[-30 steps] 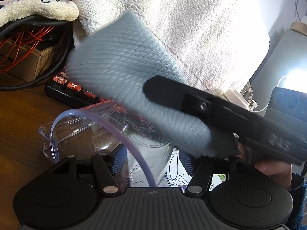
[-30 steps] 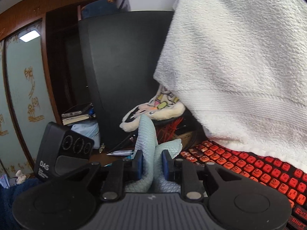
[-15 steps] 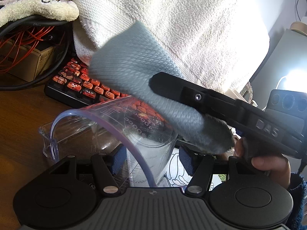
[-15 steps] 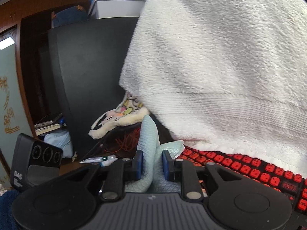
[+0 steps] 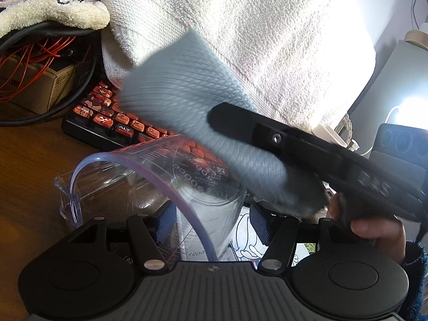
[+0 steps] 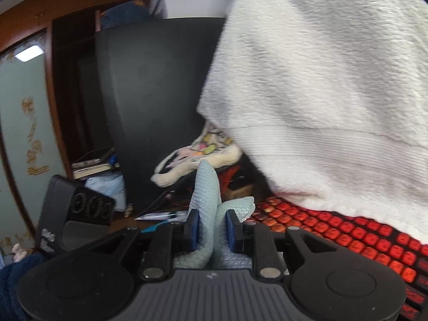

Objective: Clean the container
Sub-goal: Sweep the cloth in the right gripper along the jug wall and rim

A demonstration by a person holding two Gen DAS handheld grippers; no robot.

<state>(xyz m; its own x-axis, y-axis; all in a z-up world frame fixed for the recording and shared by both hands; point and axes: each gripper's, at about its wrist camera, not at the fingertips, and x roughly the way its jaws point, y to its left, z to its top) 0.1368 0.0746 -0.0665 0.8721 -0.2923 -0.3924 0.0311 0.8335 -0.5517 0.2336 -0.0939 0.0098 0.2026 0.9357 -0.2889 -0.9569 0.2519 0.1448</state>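
Note:
A clear measuring container (image 5: 165, 176) with printed scale marks lies tilted between the blue pads of my left gripper (image 5: 211, 222), which is shut on it. A pale blue textured cloth (image 5: 182, 99) hangs over the container's upper right side, blurred; I cannot tell whether it touches the wall. My right gripper (image 5: 222, 123) comes in from the right, shut on that cloth, with a hand (image 5: 374, 230) on its grip. In the right wrist view the cloth (image 6: 207, 187) stands folded between the blue pads of the right gripper (image 6: 212, 222).
A big white towel (image 5: 254, 40) hangs just behind the cloth. Under it lies a keyboard (image 5: 112, 117) with red keys on a wooden desk (image 5: 29, 176). Cables and a cardboard box (image 5: 40, 80) are at the left; a black monitor (image 6: 160, 93) stands behind.
The cloth and the right gripper have shifted a little to the right above the container. The right wrist view swung sideways and partly back. The container has stayed still in the left gripper.

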